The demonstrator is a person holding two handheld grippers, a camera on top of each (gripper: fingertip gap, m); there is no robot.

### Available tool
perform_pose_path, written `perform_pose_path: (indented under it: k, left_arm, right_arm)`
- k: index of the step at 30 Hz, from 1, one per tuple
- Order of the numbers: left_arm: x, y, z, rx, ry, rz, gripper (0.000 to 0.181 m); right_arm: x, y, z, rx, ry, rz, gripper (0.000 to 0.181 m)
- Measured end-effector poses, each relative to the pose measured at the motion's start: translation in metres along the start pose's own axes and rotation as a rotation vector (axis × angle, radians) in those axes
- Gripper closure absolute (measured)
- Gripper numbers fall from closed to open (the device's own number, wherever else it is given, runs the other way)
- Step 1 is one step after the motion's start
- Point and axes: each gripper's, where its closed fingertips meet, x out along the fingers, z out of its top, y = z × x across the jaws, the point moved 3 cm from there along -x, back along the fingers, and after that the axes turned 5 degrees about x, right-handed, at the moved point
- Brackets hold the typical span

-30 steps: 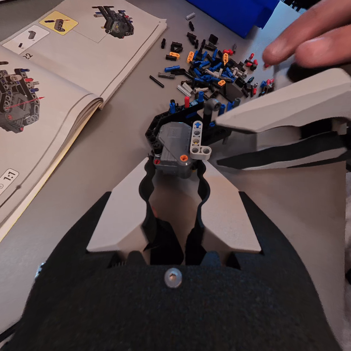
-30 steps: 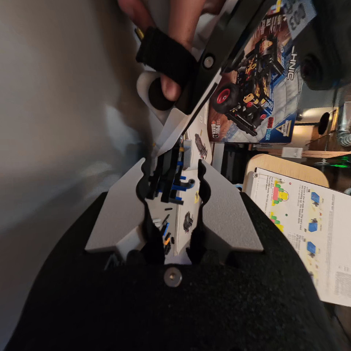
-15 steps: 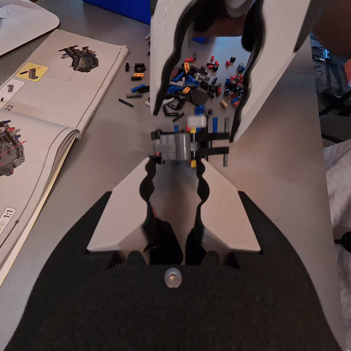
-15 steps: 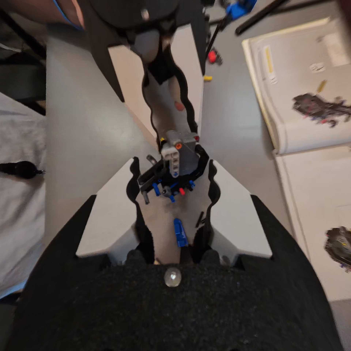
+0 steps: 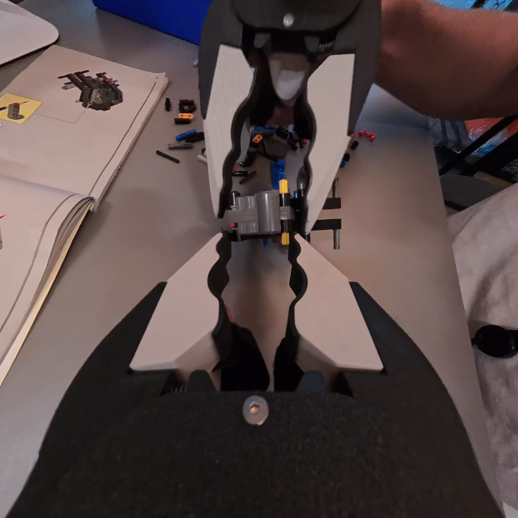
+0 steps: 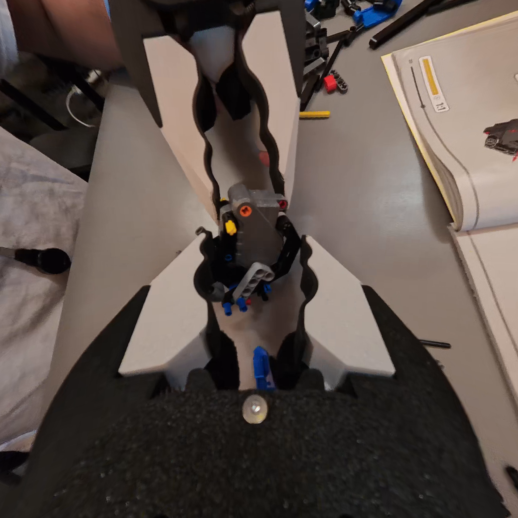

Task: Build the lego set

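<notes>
The manual (image 5: 81, 145) lies open on the left of the table (image 5: 134, 224), its pictured model far fuller than what's built. Centre stage, the build (image 5: 258, 215), a grey block on a black frame, sits between both tools. The left gripper (image 5: 259, 241) pinches its near end, fingers closed on it. The right gripper (image 6: 253, 252) now faces it head-on, fingers spread around the frame; a second ago it came in sideways from the right. Whether it's squeezing yet, I can't tell. Loose parts (image 5: 185, 134) wait beyond, so plenty remains.
</notes>
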Motion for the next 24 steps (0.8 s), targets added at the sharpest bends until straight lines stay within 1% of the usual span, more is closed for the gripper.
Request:
perform_pose_path:
  k: [1,3,5,7,9,11,15,17,19,22,24]
  left_arm:
    - [0.000,0.000,0.000,0.008,0.002,0.003,0.142]
    - [-0.002,0.000,0.001,0.021,-0.004,0.005,0.142]
    - [-0.006,-0.001,0.003,0.045,-0.039,-0.001,0.141]
    - [-0.014,-0.002,0.008,0.043,-0.105,-0.020,0.129]
    - [-0.019,-0.002,0.011,-0.003,-0.148,-0.058,0.114]
    - [-0.020,0.000,0.014,-0.060,-0.186,-0.088,0.106]
    - [-0.014,0.001,0.014,-0.124,-0.230,-0.119,0.104]
    - [-0.018,0.006,0.020,-0.140,-0.290,-0.101,0.113]
    - [-0.021,0.005,0.021,-0.137,-0.312,-0.122,0.119]
    - [-0.016,0.004,0.010,-0.136,-0.253,-0.147,0.119]
    - [-0.014,0.003,0.005,-0.115,-0.212,-0.155,0.121]
  right_arm:
    - [0.000,-0.002,0.001,0.014,-0.020,-0.003,0.122]
    - [-0.001,-0.002,0.001,0.014,-0.062,-0.005,0.124]
    - [-0.001,-0.003,0.002,0.038,-0.102,-0.013,0.125]
    - [-0.003,-0.003,0.006,0.065,-0.153,-0.006,0.126]
    - [-0.007,-0.006,0.009,0.079,-0.207,-0.009,0.126]
    - [-0.008,-0.004,0.012,0.114,-0.253,0.030,0.126]
    - [-0.012,0.000,0.029,0.189,-0.431,0.053,0.126]
    - [-0.008,0.003,0.029,0.192,-0.444,0.040,0.126]
    - [-0.005,0.004,0.031,0.197,-0.454,0.010,0.126]
    - [0.006,0.002,0.024,0.202,-0.382,-0.052,0.126]
    - [0.011,0.003,0.019,0.199,-0.351,-0.049,0.126]
